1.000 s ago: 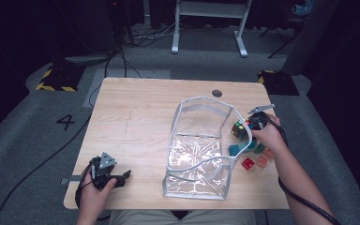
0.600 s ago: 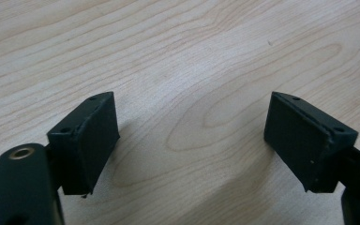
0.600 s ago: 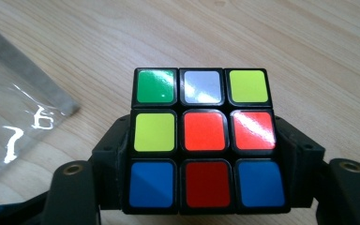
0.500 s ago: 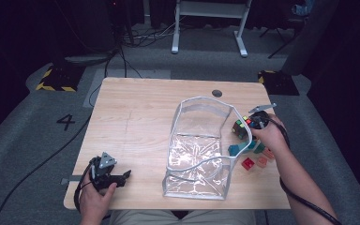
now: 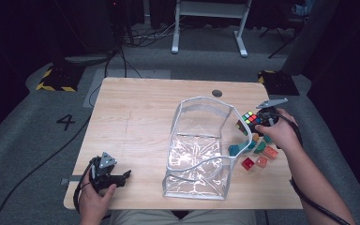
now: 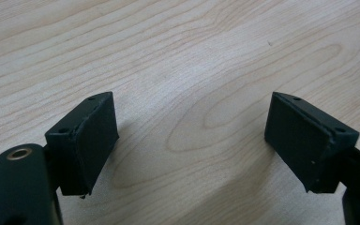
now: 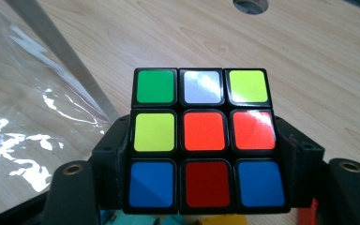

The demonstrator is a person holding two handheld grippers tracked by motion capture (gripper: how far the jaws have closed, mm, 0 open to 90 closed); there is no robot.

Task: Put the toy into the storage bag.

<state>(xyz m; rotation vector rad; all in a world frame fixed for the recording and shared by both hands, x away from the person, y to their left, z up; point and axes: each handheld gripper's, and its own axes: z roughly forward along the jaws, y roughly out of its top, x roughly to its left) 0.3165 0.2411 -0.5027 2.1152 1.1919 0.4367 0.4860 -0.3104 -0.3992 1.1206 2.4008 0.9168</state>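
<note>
Holding the Rubik's cube [image 7: 202, 140] between both jaws, your right gripper [image 5: 253, 123] is closing on its two sides, just above the wooden table [image 5: 140, 112] and beside the right wall of the clear plastic bag [image 5: 197, 154]. A cube has no long axis; its face of green, white, yellow, orange, red and blue glossy stickers is facing the right gripper view. Your left gripper [image 6: 192, 145] is standing wide open and holding nothing, over bare wood grain.
</note>
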